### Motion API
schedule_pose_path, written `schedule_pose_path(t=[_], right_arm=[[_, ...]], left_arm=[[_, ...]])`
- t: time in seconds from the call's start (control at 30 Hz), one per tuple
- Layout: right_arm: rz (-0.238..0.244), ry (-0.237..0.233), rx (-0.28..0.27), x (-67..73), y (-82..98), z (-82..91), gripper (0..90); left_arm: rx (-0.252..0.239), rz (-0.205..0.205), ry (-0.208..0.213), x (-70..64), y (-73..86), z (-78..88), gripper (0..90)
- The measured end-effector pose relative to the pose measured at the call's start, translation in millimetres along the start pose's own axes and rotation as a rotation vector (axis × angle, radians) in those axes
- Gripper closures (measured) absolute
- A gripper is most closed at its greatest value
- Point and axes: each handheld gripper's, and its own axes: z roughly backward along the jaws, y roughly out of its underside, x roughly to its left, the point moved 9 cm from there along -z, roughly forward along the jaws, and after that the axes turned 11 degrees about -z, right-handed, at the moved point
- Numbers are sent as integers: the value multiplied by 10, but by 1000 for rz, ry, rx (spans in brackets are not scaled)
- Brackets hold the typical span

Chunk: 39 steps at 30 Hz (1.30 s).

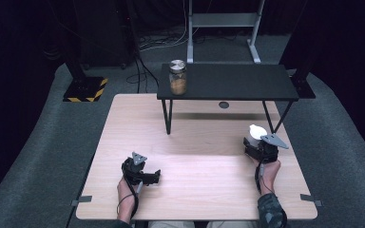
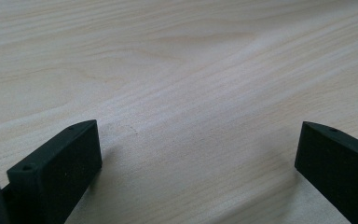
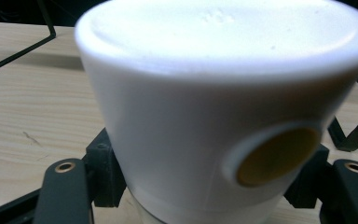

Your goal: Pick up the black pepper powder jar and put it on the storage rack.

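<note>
My right gripper [image 1: 255, 139] is shut on a white container [image 1: 257, 130] at the right side of the wooden table [image 1: 195, 190]. In the right gripper view the white container [image 3: 214, 93] sits very close between the two jaws, with a round tan spot [image 3: 276, 156] on its side. My left gripper [image 1: 155, 176] rests low at the table's front left, jaws pointing right. It stands open [image 2: 198, 140] over bare wood with nothing between the fingers. A glass jar [image 1: 177, 77] with a metal lid and brown contents stands on the left end of a black raised shelf [image 1: 237, 81].
The black shelf stands on thin legs [image 1: 167, 116] across the back of the table. A small round hole [image 1: 224, 104] lies beneath it. Behind the table are a metal stand [image 1: 223, 28], floor cables [image 1: 142, 71] and a yellow-striped base [image 1: 86, 89].
</note>
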Motion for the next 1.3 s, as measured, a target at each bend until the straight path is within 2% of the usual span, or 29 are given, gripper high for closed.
schedule_pose_path(t=[0.97, 1.3], right_arm=[[-7, -3, 20, 12, -69, 87, 301], [-5, -16, 21, 17, -151, 141, 301]], left_arm=[[-3, 5, 3, 8, 3, 2, 0], [-3, 5, 2, 8, 3, 3, 0]])
